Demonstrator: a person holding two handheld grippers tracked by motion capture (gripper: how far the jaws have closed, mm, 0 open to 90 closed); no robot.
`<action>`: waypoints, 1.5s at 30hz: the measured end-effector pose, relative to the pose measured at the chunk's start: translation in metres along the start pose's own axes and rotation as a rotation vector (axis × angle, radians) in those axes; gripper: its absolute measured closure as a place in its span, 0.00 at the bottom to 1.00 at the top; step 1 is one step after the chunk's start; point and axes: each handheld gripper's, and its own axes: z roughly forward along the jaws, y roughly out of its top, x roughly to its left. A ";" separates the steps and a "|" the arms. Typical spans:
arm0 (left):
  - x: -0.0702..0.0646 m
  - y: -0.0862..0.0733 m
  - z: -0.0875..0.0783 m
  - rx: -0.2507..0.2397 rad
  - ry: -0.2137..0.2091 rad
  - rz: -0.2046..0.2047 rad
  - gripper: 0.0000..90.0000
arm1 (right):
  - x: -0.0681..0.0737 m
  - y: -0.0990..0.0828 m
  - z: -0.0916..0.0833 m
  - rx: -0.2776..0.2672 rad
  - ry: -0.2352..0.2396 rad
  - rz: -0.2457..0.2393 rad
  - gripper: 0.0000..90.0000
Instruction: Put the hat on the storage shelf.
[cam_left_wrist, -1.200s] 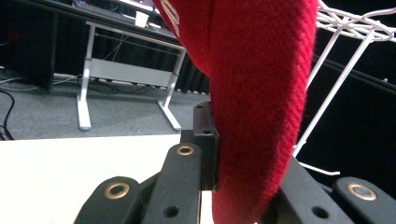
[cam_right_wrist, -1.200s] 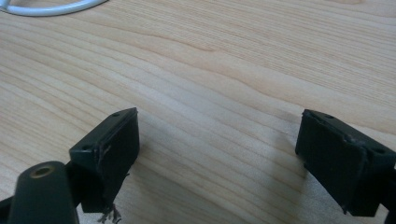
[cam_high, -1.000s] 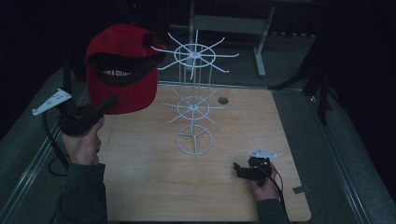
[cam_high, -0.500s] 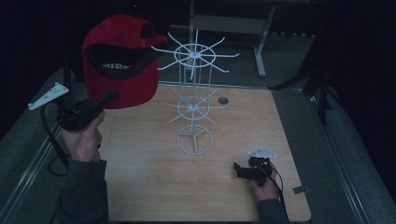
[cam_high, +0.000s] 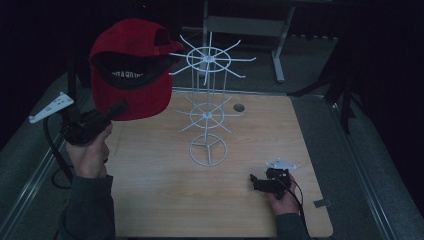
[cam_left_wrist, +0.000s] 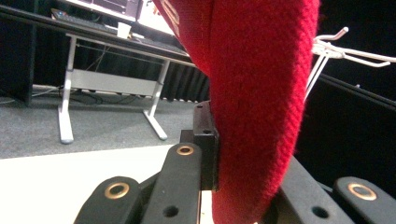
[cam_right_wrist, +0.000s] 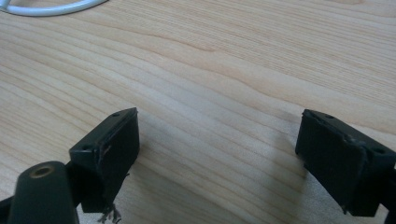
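The right gripper (cam_high: 256, 182) rests low on the wooden table (cam_high: 150, 200) near its front edge, jaws spread wide with nothing between them, unmoved since the earlier frames; the left gripper (cam_high: 116, 108) stays clamped on the red cap (cam_high: 131, 70), which is held in the air left of the white wire rack (cam_high: 206, 107) and sits slightly higher than a second ago.
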 end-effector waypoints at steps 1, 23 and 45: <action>0.000 -0.002 -0.001 -0.001 0.000 -0.003 0.95 | 0.000 0.000 0.000 0.000 0.000 0.000 0.15; 0.005 -0.054 0.019 0.079 -0.034 -0.032 0.95 | 0.000 0.000 0.000 -0.001 0.000 0.001 0.15; 0.013 -0.084 0.024 0.126 -0.031 -0.061 0.90 | 0.001 0.000 0.000 -0.001 0.001 0.004 0.15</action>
